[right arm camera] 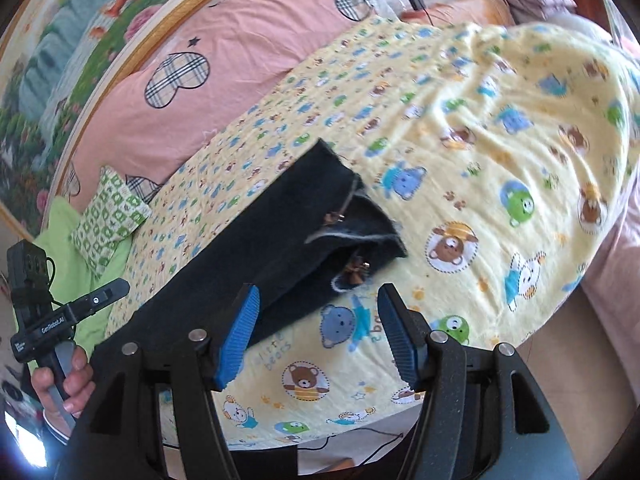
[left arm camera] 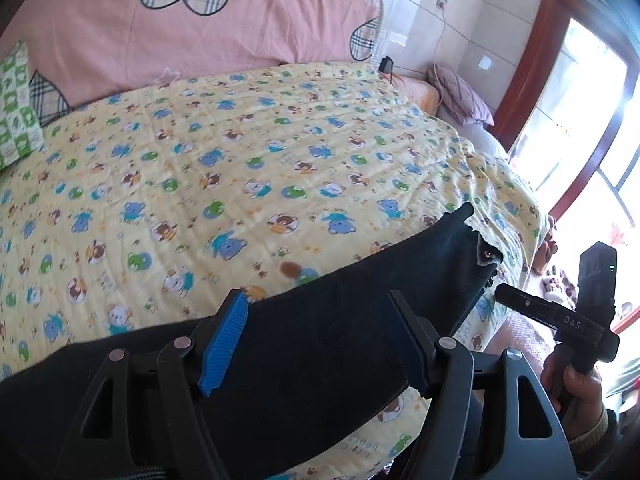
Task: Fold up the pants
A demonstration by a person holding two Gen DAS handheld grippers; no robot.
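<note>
**Lying across the bed's near edge: dark pants, both tongs spread**

Dark navy pants (left arm camera: 340,320): laid flat as a long band on the yellow bear-print quilt (left arm camera: 240,152), running from 8 o'clock to 3 o'clock in the left wrist view. The waistband end (right arm camera: 352,220) points toward 1 o'clock in the right wrist view, with pale lining and small metal fasteners showing at the opening.

Left gripper (left arm camera: 320,336): jaws apart, held over the middle stretch of the pants. A blue ribbed pad (left arm camera: 224,344) faces inward at 7 o'clock; the opposite finger sits at 5 o'clock. No cloth is pinched between them. The same tool shows in the right wrist view at 9 o'clock, held by the left hand (right arm camera: 60,384).

Right gripper (right arm camera: 318,334): jaws apart, with bare quilt between the pads. Its left-side pad (right arm camera: 236,336) sits against the pants' edge; whether it touches cannot be told. Seen from the left wrist view at 4 o'clock, it sits just beside the waistband corner, gripped by the right hand (left arm camera: 576,392).

Surroundings: pink pillow with plaid hearts (left arm camera: 180,20) at 12 o'clock; green-and-white patterned cushion (left arm camera: 16,104) at 9 o'clock; purple striped pillow (left arm camera: 460,96) at 2 o'clock; bright window with a red-brown frame (left arm camera: 532,64) at 3 o'clock; floral wall picture (right arm camera: 60,60) at 10 o'clock in the right wrist view.
</note>
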